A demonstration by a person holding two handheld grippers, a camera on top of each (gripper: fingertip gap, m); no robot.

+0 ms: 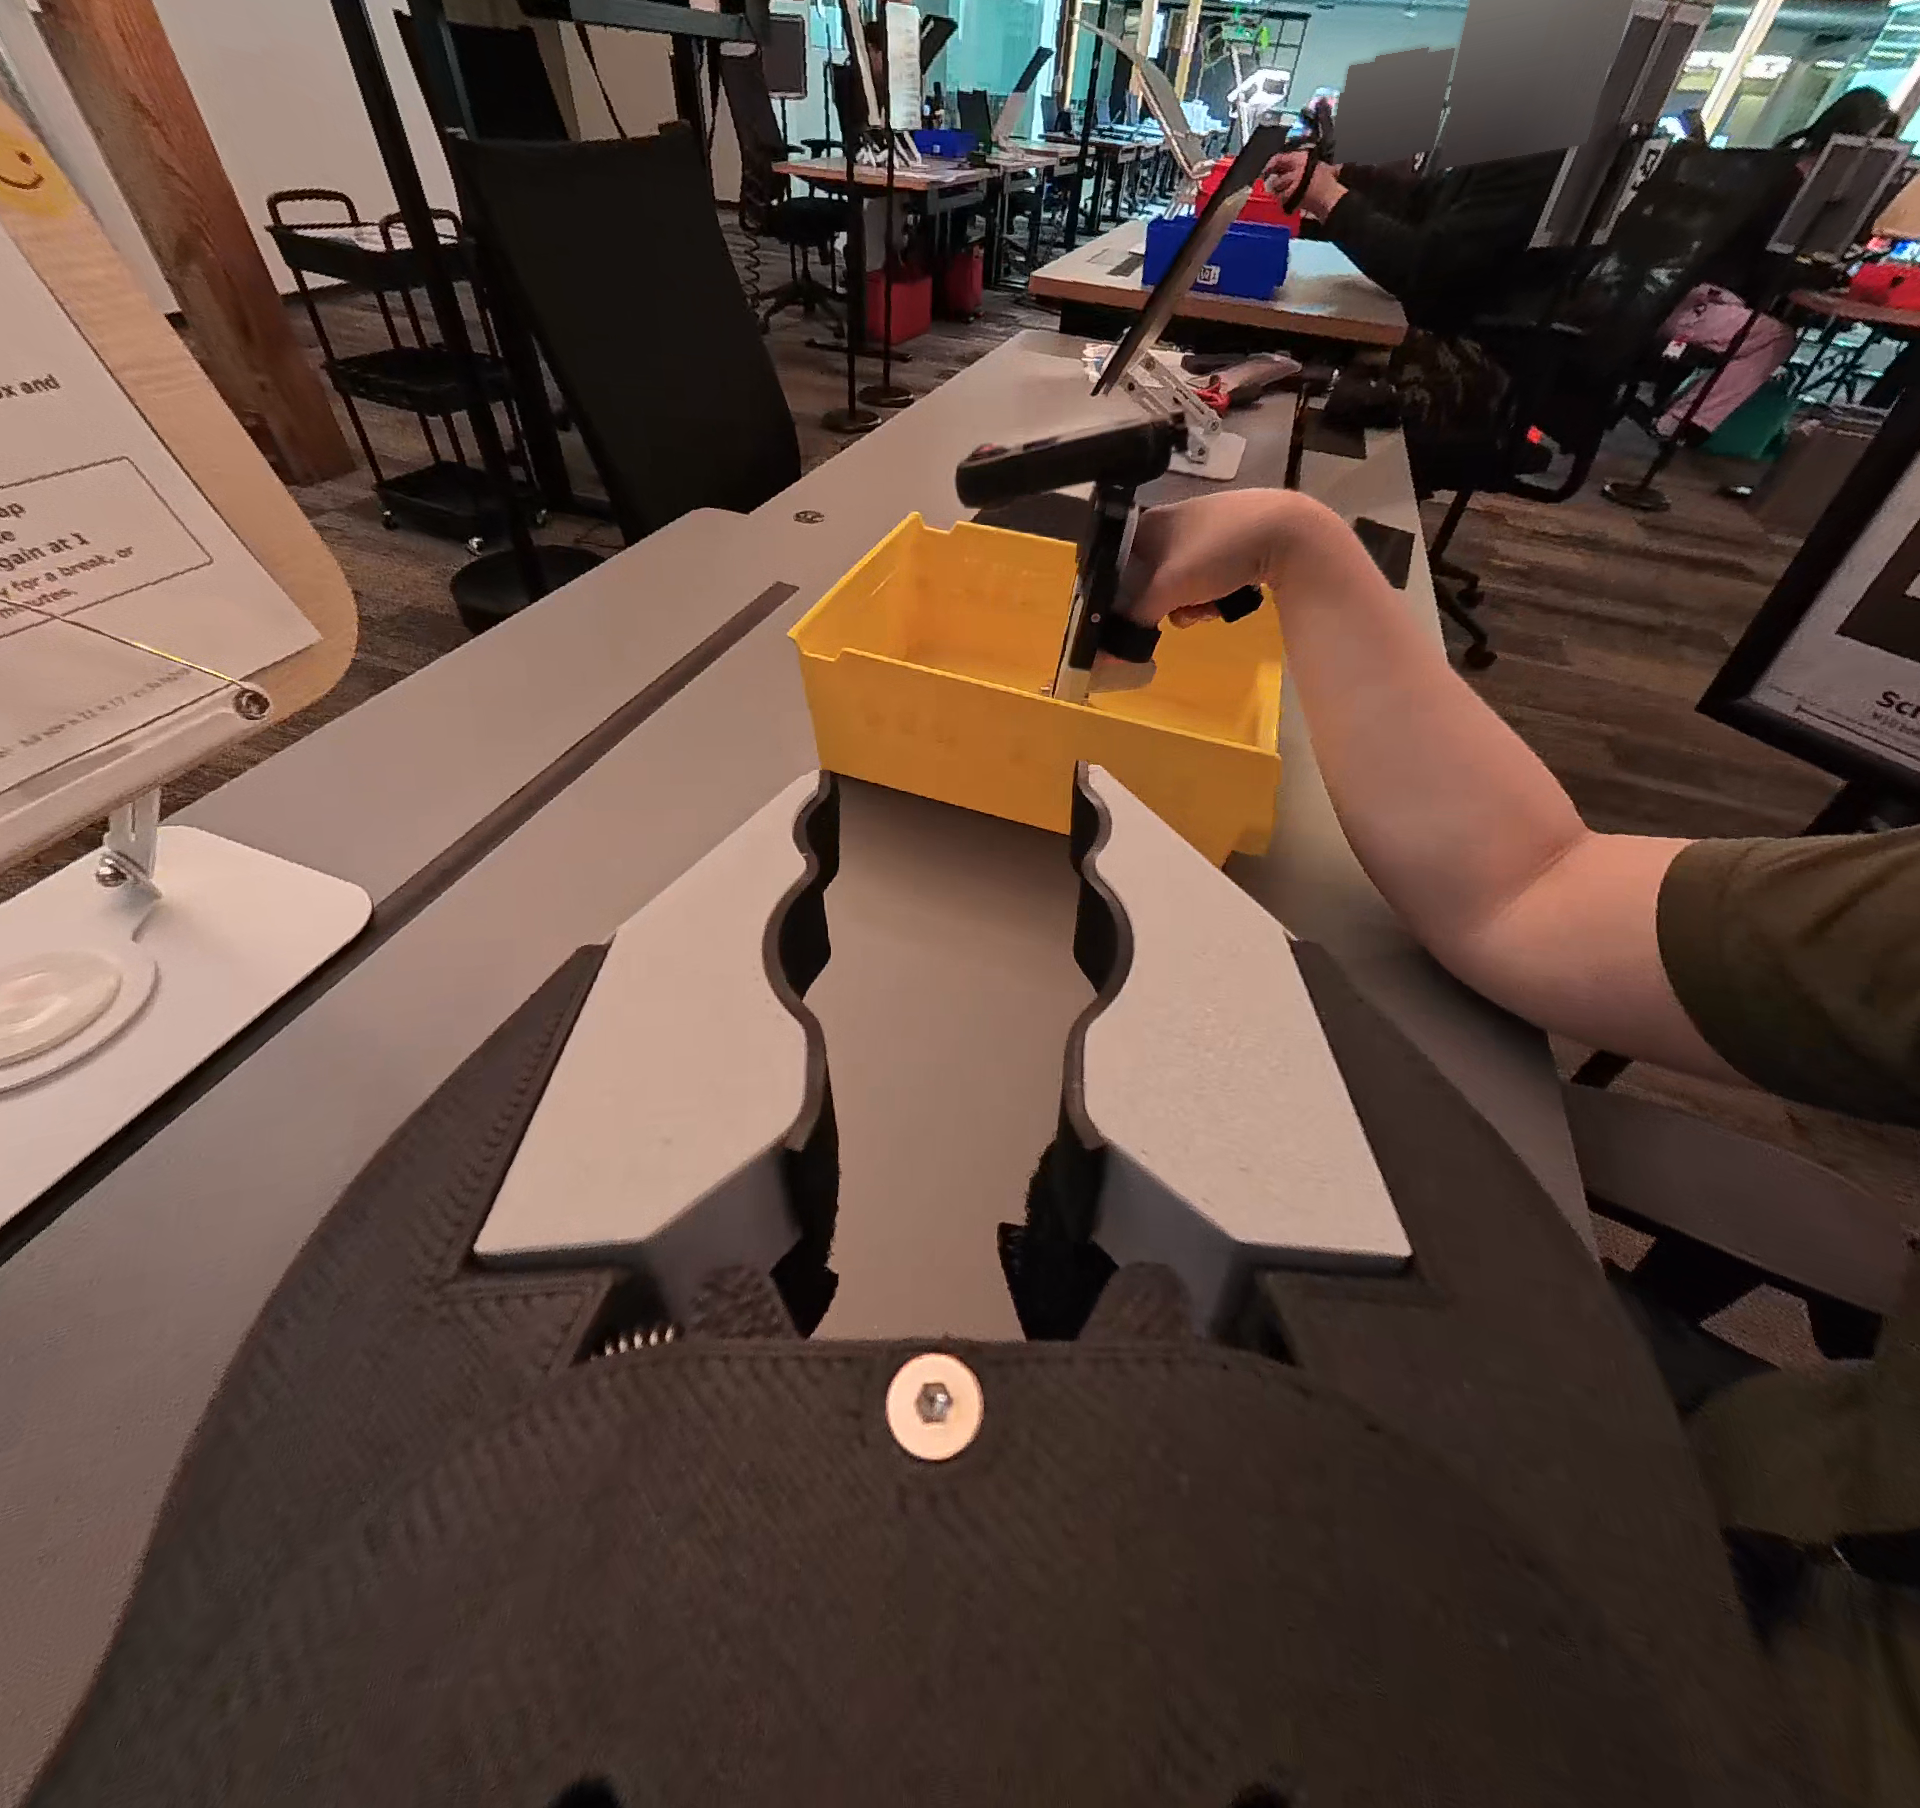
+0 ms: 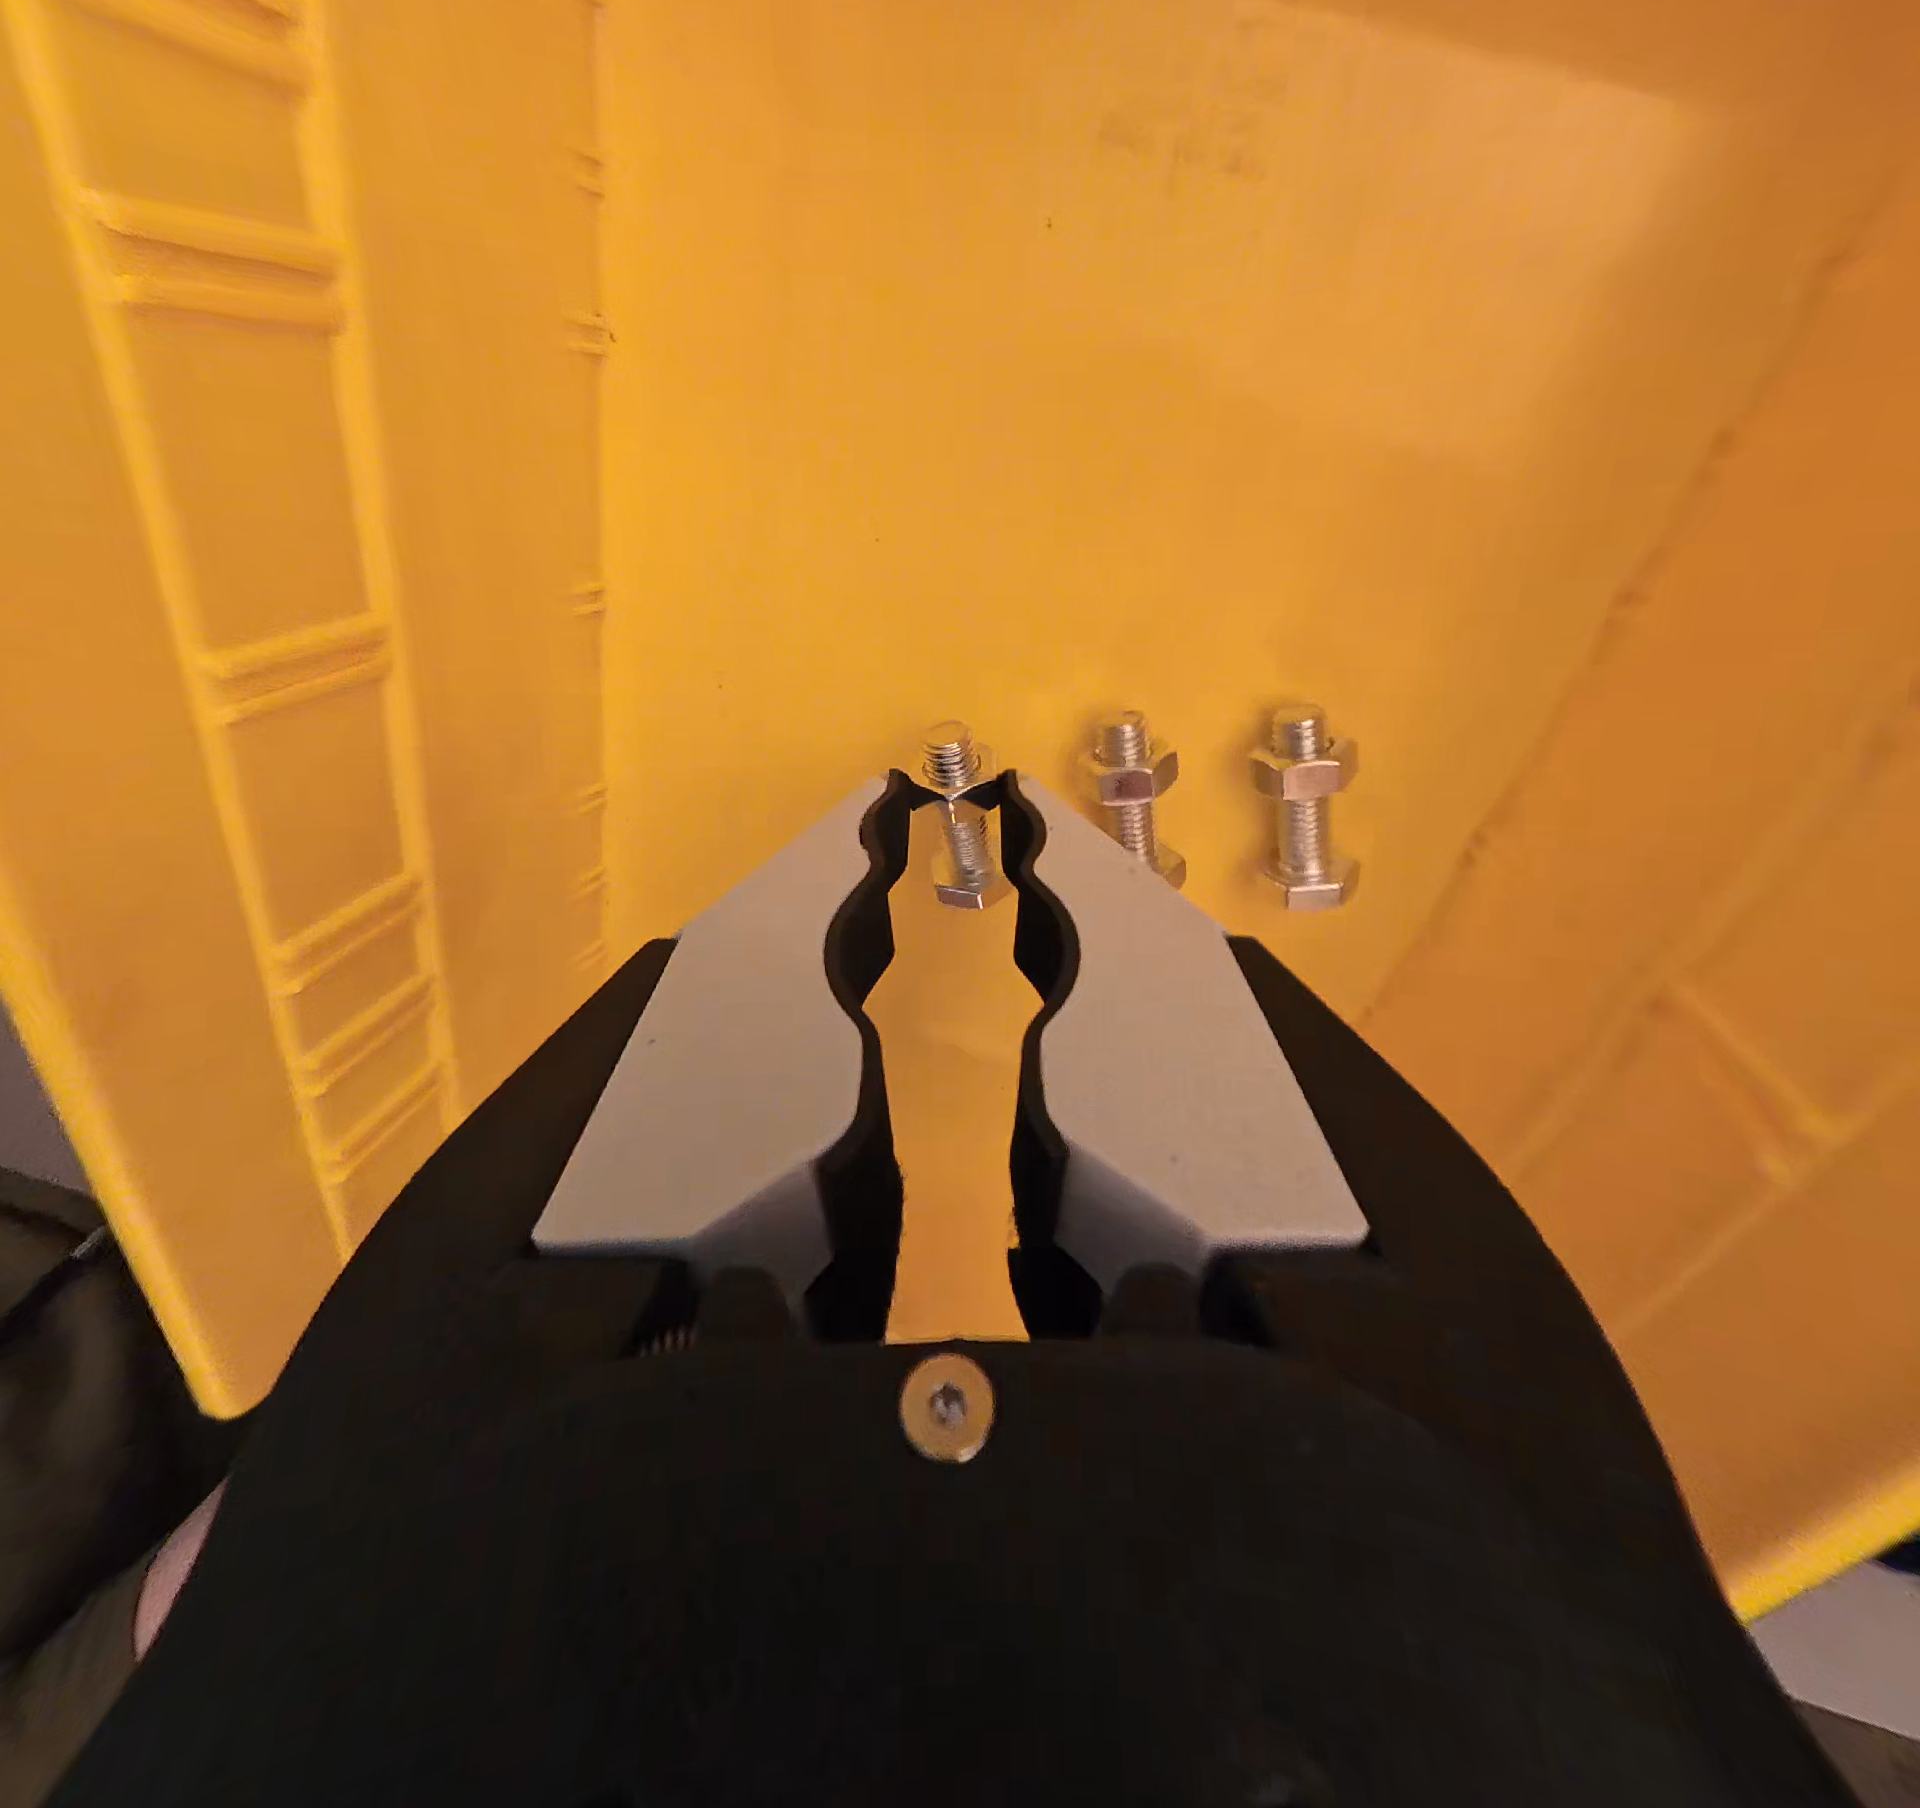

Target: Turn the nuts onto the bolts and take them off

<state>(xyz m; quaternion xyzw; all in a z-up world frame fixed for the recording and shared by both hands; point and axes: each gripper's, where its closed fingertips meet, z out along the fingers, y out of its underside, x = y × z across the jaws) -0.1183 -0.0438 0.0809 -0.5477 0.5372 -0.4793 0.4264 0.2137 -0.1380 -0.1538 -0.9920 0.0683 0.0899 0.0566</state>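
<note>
Three silver bolts, each with a nut on it, lie on the floor of a yellow bin [image 2: 1039,356]. My right gripper [image 2: 954,790] reaches down into the bin, and its fingertips [image 2: 1013,784] pinch the nut on the left bolt [image 2: 961,870]. The middle bolt [image 2: 1130,802] and the right bolt [image 2: 1304,813] lie free beside it. In the left wrist view the bin [image 1: 935,730] stands on the grey table, with the right gripper [image 1: 1101,615] dipped into it. My left gripper [image 1: 951,802] is open and empty, low over the table just in front of the bin.
A person's bare arm [image 1: 1403,771] comes in from the right to the bin. A sign on a white stand [image 1: 156,885] is at the left. A tablet on a stand [image 1: 1174,376] is beyond the bin. A slot [image 1: 623,719] runs along the grey table. The grippers' ends are close to 40 centimeters from one another.
</note>
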